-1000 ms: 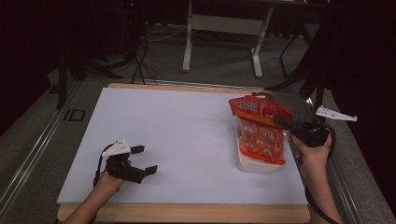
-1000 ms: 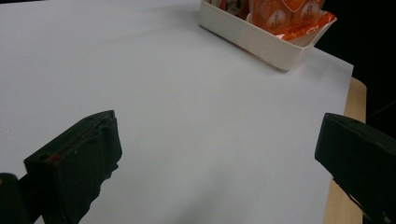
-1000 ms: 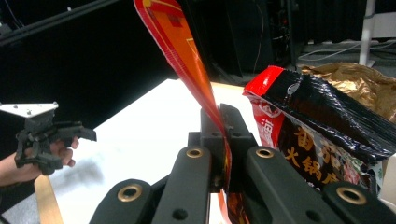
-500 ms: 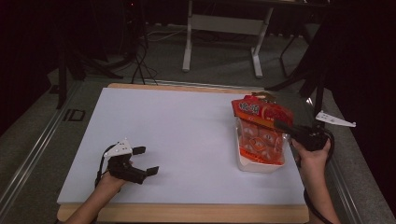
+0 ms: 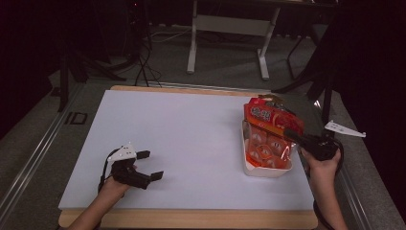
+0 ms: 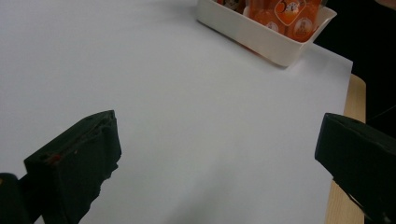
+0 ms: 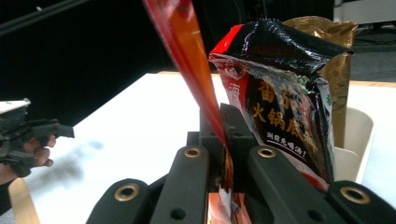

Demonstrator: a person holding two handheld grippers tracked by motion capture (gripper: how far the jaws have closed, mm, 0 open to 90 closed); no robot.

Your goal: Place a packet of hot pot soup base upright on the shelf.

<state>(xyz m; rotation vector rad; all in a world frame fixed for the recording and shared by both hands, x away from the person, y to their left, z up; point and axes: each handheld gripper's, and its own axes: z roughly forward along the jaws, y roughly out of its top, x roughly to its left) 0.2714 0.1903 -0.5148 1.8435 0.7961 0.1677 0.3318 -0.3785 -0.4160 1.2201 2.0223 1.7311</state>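
White table (image 5: 191, 143), glossy orange snack bag (image 5: 268, 139)

Dark room, grey floor (image 5: 230, 72), white-legged table frame (image 5: 229, 26) at the back, cables (image 5: 143, 62) on floor, wooden desk (image 5: 191, 218) under white sheet (image 5: 191, 139)

My right tongs (image 5: 293, 136) sit at the near right side of the tray (image 5: 266, 170), clamped on the edge of a packet (image 7: 196, 60) that stands in it. A second packet (image 7: 285, 93) stands just right of my jaws in the right gripper view, and a bag (image 7: 334, 70) stands behind that one. My left tongs (image 5: 151, 165) rest on the sheet (image 5: 182, 129), well left of the tray, jaws apart over bare sheet.
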